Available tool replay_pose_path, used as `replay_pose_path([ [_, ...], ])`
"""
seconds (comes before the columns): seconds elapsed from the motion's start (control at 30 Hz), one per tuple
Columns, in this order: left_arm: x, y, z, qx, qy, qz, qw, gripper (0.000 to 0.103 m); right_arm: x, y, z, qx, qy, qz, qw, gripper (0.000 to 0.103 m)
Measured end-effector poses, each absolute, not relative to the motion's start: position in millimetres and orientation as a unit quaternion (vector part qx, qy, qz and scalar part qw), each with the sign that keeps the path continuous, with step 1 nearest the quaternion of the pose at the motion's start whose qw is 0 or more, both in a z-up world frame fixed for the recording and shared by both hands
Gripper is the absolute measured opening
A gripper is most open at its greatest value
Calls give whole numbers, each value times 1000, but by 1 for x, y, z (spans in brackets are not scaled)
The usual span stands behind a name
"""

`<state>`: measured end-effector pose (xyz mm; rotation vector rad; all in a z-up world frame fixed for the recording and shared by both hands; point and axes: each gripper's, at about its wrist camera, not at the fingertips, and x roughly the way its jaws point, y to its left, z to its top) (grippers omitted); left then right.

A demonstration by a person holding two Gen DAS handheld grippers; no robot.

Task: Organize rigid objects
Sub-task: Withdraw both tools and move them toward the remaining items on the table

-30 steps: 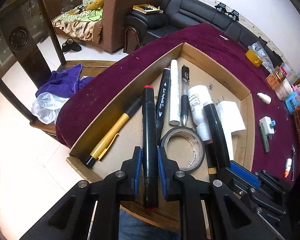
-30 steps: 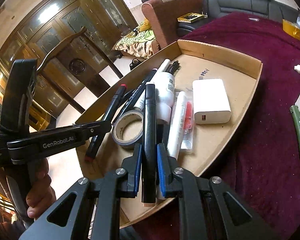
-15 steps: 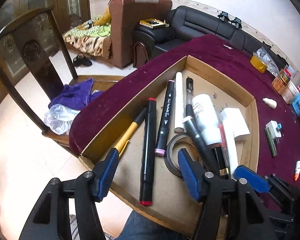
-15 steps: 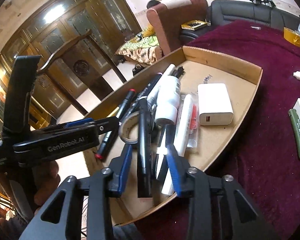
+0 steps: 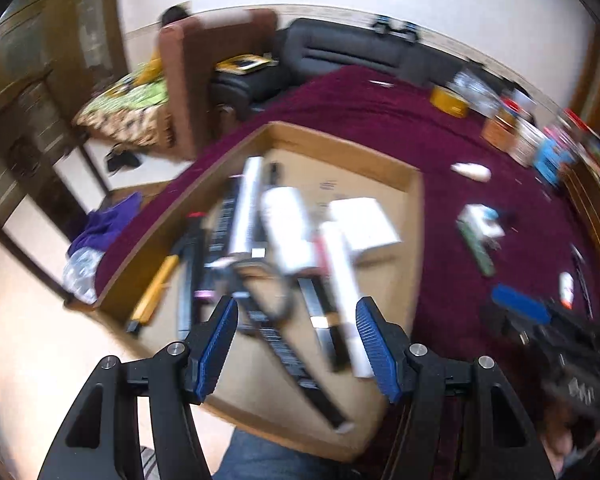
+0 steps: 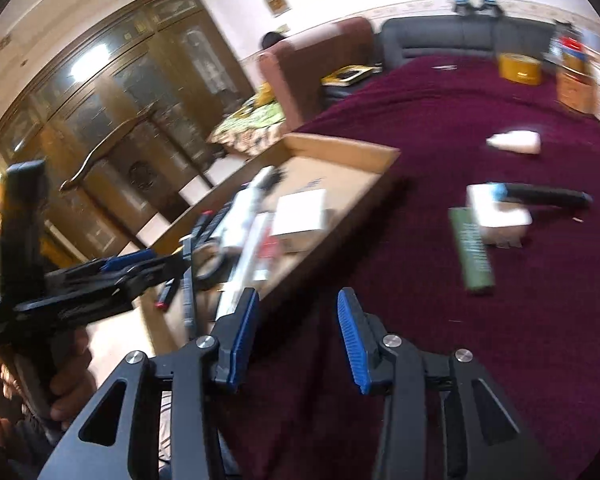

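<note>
A cardboard tray [image 5: 340, 148] on the maroon cloth holds black markers [image 5: 284, 344], a yellow pen [image 5: 152, 292], a tape roll [image 5: 260, 280], a white bottle [image 5: 288, 232] and a white charger [image 5: 364, 220]. The picture is blurred by motion. My left gripper [image 5: 298, 312] hangs open above the tray's near end with nothing between its pads. My right gripper [image 6: 298, 300] is over the cloth just right of the tray [image 6: 340, 152]. Its jaws are opening and are empty. In the right wrist view the left gripper [image 6: 132, 260] shows at the left, held by a hand [image 6: 68, 380].
On the cloth right of the tray lie a green stick [image 6: 472, 248], a white block [image 6: 496, 212], a black pen [image 6: 548, 196] and a small white bottle [image 6: 512, 142]. A yellow tape roll [image 6: 520, 66] and boxes stand at the back. A wooden chair [image 5: 40, 184] stands left of the table.
Both grippers have opened and let go of their black markers, which now lie in the tray. Both have drawn back and swung to the right, the right one onto the cloth.
</note>
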<state>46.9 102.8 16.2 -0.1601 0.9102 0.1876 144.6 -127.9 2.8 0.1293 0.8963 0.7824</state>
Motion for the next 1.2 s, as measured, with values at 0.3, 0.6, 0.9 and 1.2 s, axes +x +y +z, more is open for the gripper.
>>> replay_pose_path([
  [0.3,63,55,22,-63,452,29,889,65,189,-193,7,124,436,308,836,45],
  [0.6,74,20,21,-39,465,-5,884,65,262,-199,-7,124,481,255,830,47],
  [0.9,84,12,12,-42,477,-16,878,65,301,-222,-25,221,518,166,809,47],
  [1.2,90,10,6,-40,483,-15,874,65,317,-240,-60,323,502,122,793,47],
])
